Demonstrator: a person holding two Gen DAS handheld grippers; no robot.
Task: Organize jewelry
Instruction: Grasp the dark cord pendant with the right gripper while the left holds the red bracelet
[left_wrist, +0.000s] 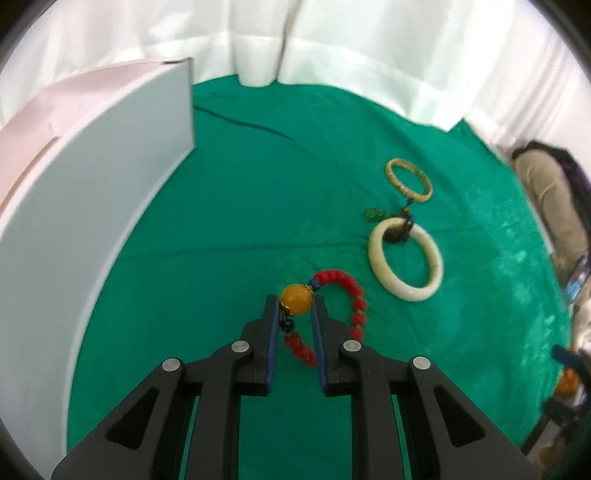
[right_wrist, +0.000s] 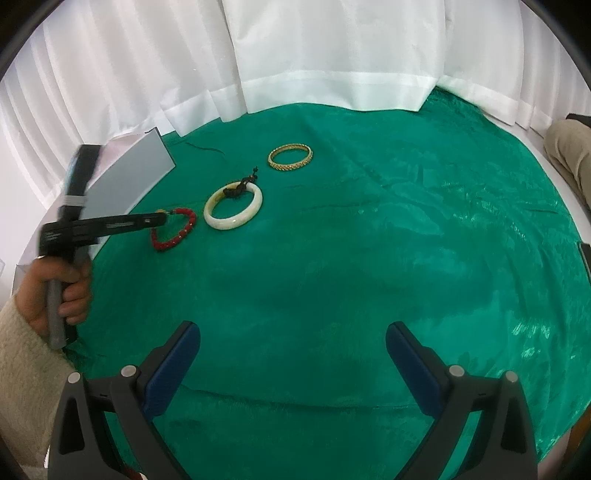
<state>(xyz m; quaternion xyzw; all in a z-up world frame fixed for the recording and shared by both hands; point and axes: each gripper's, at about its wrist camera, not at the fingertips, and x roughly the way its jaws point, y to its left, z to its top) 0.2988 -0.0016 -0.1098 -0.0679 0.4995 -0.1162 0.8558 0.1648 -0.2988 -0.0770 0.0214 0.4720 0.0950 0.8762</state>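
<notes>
Green-clothed counter (right_wrist: 369, 258): our left gripper (left_wrist: 295, 308) jaws pinch red beaded bracelet's (left_wrist: 356, 304) amber bead; lift slowly toward white box (left_wrist: 92, 221), nine o'clock. Right gripper (right_wrist: 293, 354) jaws open, empty.

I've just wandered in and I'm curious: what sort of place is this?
Probably a staged recording table rather than a home: a green cloth over the table, white curtains behind it, and a red bead bracelet laid out beside a white jade bangle.
</notes>
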